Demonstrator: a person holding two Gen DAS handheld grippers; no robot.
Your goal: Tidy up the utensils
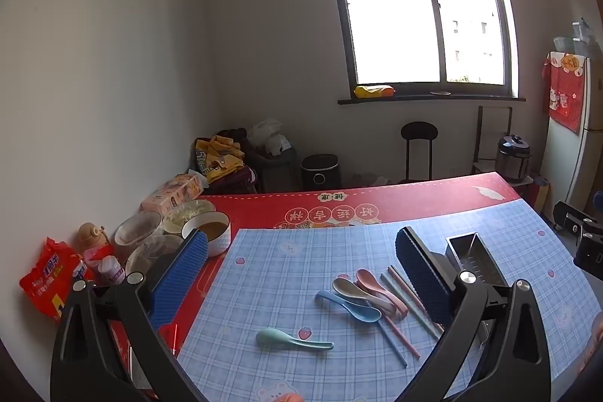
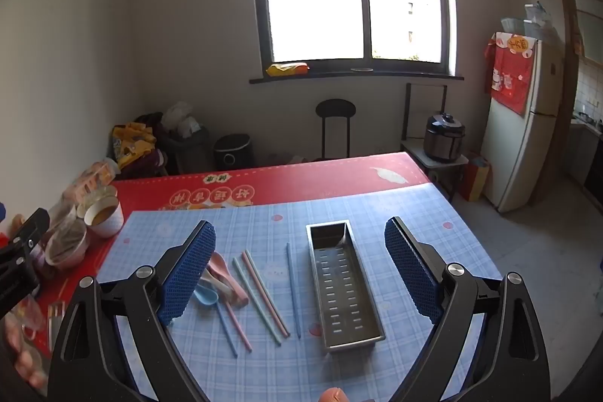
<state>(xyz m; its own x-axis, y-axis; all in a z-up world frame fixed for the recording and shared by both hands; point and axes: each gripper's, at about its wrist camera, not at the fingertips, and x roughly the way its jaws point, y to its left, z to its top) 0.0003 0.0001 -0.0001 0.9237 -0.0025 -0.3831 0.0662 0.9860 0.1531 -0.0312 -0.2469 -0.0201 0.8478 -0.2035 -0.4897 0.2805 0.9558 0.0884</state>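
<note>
A metal slotted utensil tray (image 2: 341, 283) lies empty on the blue checked mat (image 2: 407, 213); it also shows in the left wrist view (image 1: 471, 259). Left of it lie several pastel chopsticks (image 2: 264, 292), one blue chopstick (image 2: 293, 289) nearest the tray, and a pile of pink, grey and blue spoons (image 2: 220, 279). In the left wrist view the spoons (image 1: 361, 292) lie together and a teal spoon (image 1: 292, 340) lies apart in front. My left gripper (image 1: 301, 262) is open and empty above the mat. My right gripper (image 2: 299, 259) is open and empty above the chopsticks and tray.
A red tablecloth (image 2: 301, 183) lies under the mat. Several bowls (image 1: 203, 232), a tissue pack (image 1: 175, 193), a red snack bag (image 1: 52, 279) and a small bottle (image 1: 92, 238) crowd the table's left edge. A stool (image 2: 335, 127) and fridge (image 2: 524, 123) stand beyond.
</note>
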